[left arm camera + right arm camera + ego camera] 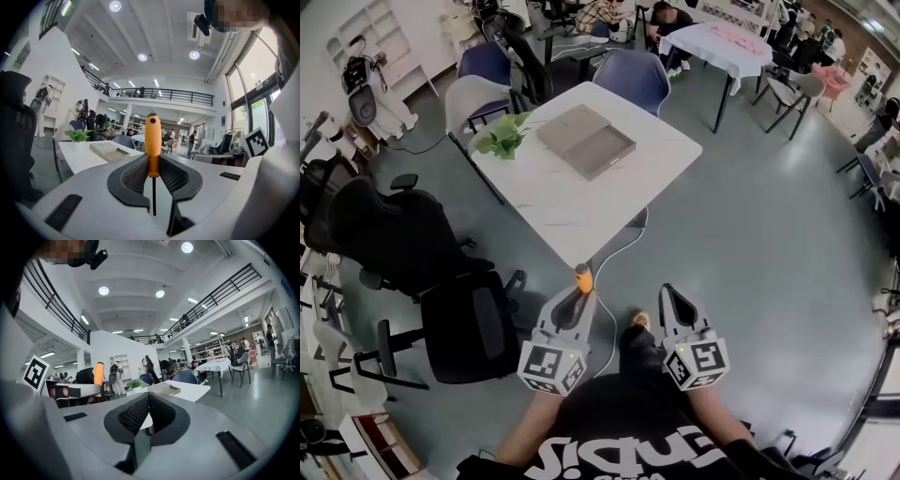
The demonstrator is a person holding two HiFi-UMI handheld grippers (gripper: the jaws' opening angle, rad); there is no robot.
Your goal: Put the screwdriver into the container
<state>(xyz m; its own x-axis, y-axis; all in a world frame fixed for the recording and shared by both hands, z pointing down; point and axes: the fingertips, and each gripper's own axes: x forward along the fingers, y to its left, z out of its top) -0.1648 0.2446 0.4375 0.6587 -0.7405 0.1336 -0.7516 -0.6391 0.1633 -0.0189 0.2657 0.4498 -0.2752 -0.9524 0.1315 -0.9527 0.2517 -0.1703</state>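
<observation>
Worktop: the white worktop (pixel 572 211) is standing ahead of us across open floor, well apart from both claws. We are judging that we need to close that gap before any drop is possible.
Container: the grey container (pixel 605 153) is lying open on the worktop's far half, near a plant (pixel 502 139). Its tray is showing bare, so we are reading it as ready to receive.
Left claw: the left claw (pixel 577 298) is clamping the screwdriver (pixel 582 277). Its pads are pressing the lower end of the orange handle. We are likely gripping there so the tool is staying upright and is not swinging.
Right claw: the right claw (pixel 673 296) is resting with its jaws together and nothing between them. We are holding it level beside the left one, apparently spare, since one claw is enough for this tool.
Screwdriver: it is sitting in the left claw, handle up and dark shaft hanging below the pads. It is not yet in the container.
</observation>
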